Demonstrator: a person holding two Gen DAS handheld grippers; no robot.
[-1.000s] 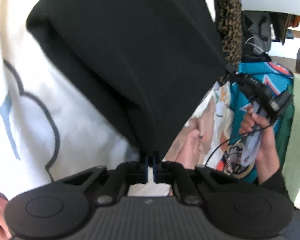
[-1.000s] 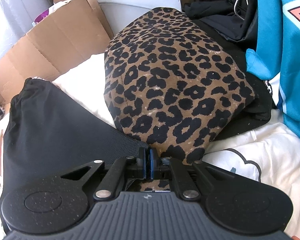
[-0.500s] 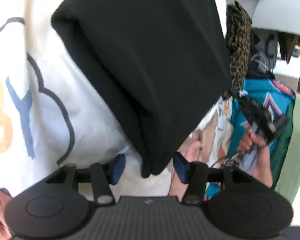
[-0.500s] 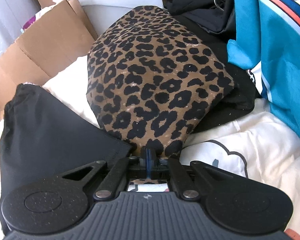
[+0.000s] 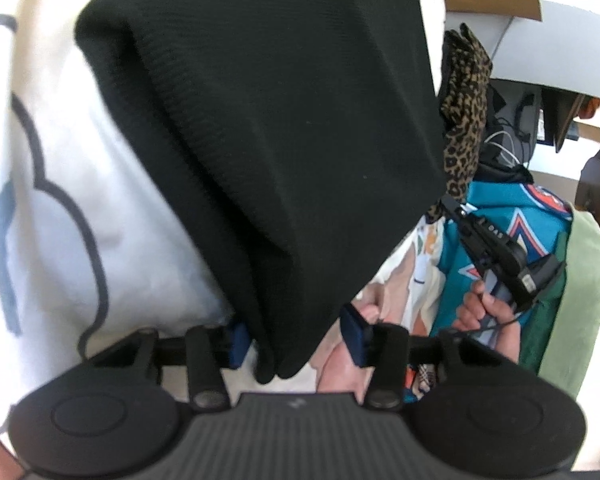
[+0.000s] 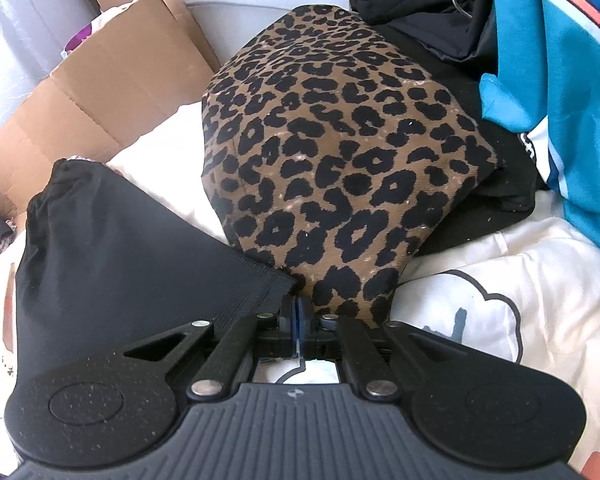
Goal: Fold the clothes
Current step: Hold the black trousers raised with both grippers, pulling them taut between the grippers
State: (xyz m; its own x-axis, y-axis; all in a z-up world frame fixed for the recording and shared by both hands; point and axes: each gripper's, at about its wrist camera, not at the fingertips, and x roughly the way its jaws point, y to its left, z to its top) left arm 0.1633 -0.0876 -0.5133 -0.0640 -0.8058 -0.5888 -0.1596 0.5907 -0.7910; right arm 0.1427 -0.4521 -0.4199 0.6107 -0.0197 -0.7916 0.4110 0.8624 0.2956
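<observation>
Left wrist view: left tongs (image 5: 296, 338) stand released, a folded corner of the black garment (image 5: 284, 128) hanging between the blue pads, over the white printed bedding (image 5: 60, 184). Right wrist view: right tongs (image 6: 297, 316) are clenched on the leopard-print garment (image 6: 332, 160); cardboard box (image 6: 112, 92) borders the far left.

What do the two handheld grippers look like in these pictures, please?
Both are black plastic. The left gripper and the right gripper each have a ribbed body, two round discs at the sides, linkage bars with silver rivets, and blue pads on the fingers. A thin black cable hangs from the right one, whose holder wears a black sleeve.
</observation>
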